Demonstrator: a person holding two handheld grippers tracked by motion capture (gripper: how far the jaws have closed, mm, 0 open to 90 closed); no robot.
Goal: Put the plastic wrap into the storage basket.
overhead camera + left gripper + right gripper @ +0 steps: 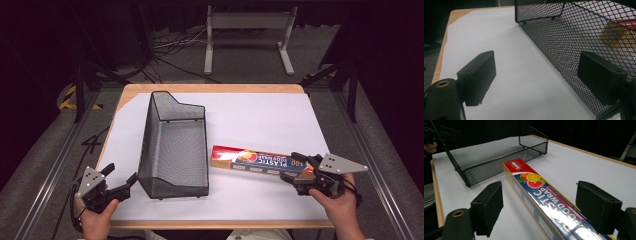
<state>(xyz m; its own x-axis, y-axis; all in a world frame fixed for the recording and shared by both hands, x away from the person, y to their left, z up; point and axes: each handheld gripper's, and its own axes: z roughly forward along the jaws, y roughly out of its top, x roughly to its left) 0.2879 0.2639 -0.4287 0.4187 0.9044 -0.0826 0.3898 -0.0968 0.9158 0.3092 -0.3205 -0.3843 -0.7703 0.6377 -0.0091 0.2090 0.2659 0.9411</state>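
- Right hand-held gripper (539, 207): near right of the desk (260, 107), jaws apart, straddling the near end of the box without pressing it.
- Plastic wrap box (541, 197): lying flat, just right of the basket.
- Left hand-held gripper (536, 75): near left, jaws apart, one jaw at the basket's mesh wall.
- Black mesh basket (175, 145): centre-left, upright.

Table (210, 88): wooden — a white sheet (260, 120) covers it
Basket (175, 145): on sheet, beside left gripper (120, 180)
Box (250, 161): between right gripper (295, 167) jaws
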